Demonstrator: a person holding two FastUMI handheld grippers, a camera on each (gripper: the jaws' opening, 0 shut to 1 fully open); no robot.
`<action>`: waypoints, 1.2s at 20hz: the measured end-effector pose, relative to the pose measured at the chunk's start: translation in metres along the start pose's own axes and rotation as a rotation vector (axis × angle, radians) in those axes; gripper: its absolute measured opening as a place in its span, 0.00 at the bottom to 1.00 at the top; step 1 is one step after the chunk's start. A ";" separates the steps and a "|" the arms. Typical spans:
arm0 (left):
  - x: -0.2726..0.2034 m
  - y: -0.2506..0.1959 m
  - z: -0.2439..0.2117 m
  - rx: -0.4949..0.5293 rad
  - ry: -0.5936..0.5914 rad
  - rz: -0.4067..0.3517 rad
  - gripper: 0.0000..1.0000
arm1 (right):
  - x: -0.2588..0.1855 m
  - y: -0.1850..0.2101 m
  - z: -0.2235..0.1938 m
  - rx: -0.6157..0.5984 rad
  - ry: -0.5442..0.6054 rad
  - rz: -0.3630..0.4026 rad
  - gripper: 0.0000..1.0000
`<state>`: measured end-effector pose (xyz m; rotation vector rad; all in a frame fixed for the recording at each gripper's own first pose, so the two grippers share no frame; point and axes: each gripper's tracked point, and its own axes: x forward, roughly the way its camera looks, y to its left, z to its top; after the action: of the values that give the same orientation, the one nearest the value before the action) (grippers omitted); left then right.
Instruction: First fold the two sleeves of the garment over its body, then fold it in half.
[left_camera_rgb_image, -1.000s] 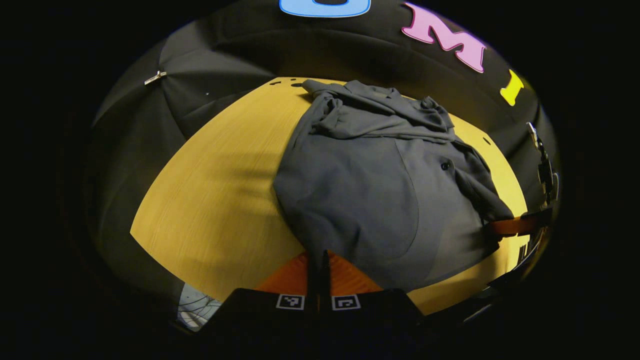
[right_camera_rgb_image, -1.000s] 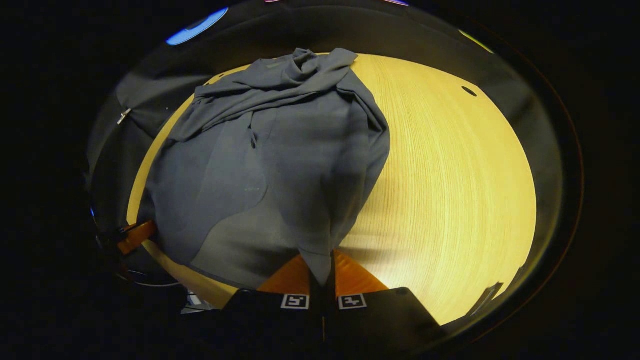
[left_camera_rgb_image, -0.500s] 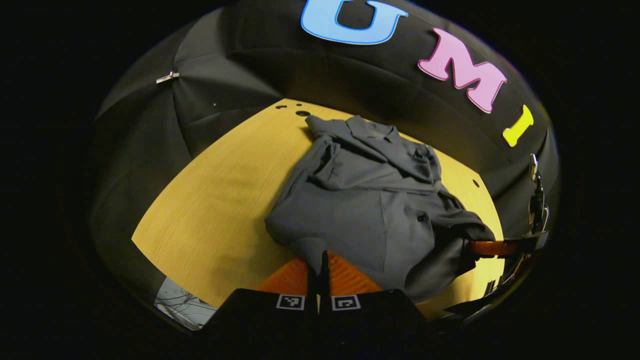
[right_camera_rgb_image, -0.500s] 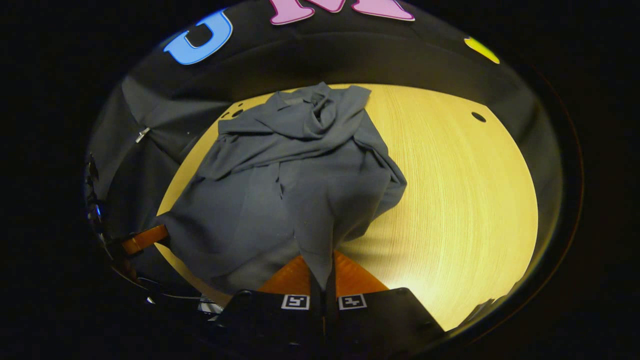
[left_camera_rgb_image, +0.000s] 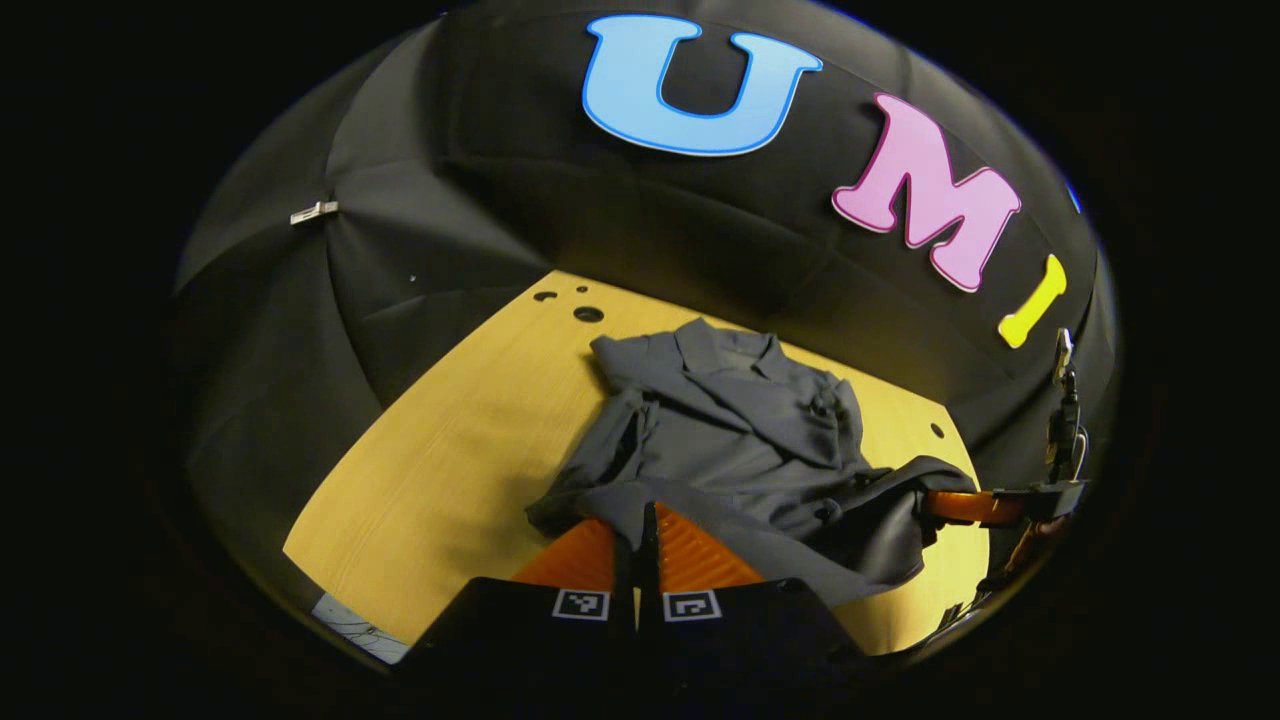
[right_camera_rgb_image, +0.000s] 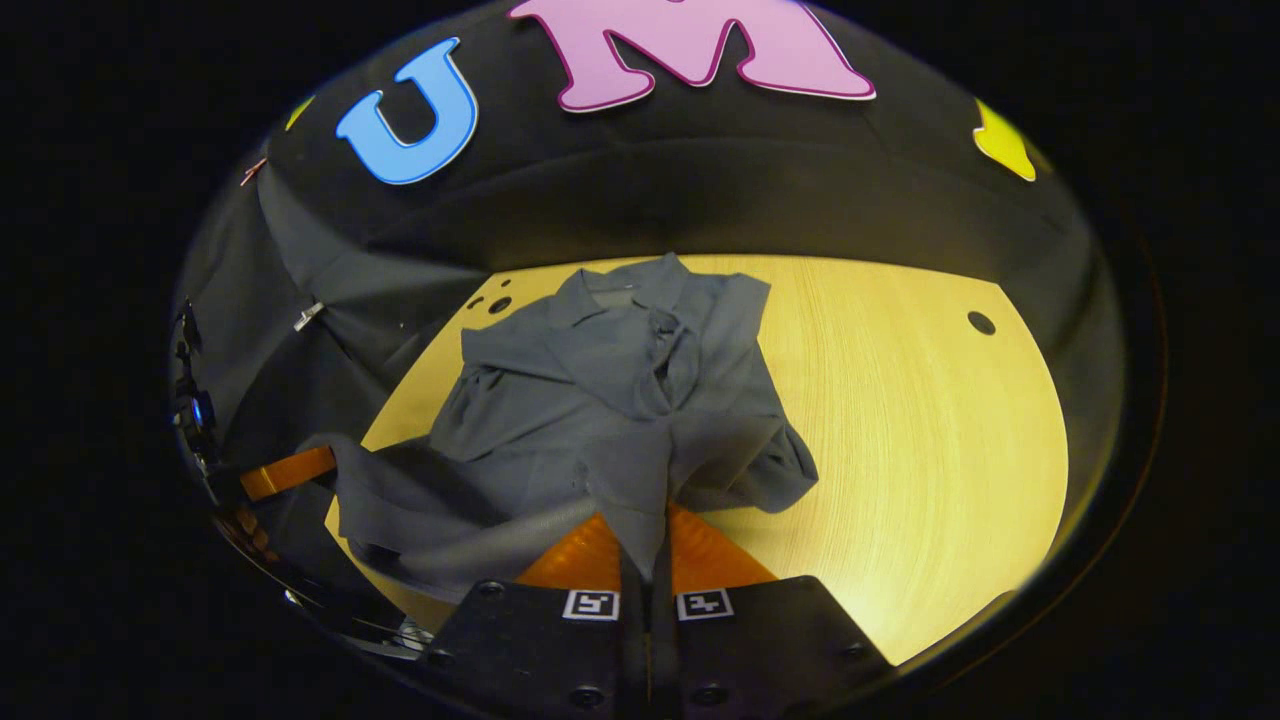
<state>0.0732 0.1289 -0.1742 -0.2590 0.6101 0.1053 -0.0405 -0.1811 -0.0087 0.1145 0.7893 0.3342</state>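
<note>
While both grippers pinch it, garment (left_camera_rgb_image: 740, 440) bunches.

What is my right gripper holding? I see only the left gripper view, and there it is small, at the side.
Observer: In the right gripper view, the right gripper is shut on the garment; a corner of the hem is pinched between both fingers.
Operator: Where is the cloth bunched on that side?
Observer: A loose fold bulges from the garment's edge, just beyond the fingers, and rests on the table.
Operator: What is on the table past that fold?
Observer: Pale wood, with one round hole near the far edge.
</note>
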 end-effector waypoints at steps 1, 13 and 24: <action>0.005 -0.001 0.012 0.005 -0.013 0.001 0.02 | 0.005 -0.001 0.011 -0.010 -0.015 0.000 0.06; 0.118 -0.028 0.120 0.127 -0.118 -0.034 0.05 | 0.090 -0.009 0.142 -0.045 -0.170 0.026 0.06; 0.242 -0.007 0.141 -0.017 -0.132 -0.058 0.06 | 0.184 -0.043 0.176 0.004 -0.191 -0.009 0.06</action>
<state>0.3497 0.1657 -0.2016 -0.2836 0.4704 0.0706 0.2165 -0.1557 -0.0194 0.1449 0.6012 0.3084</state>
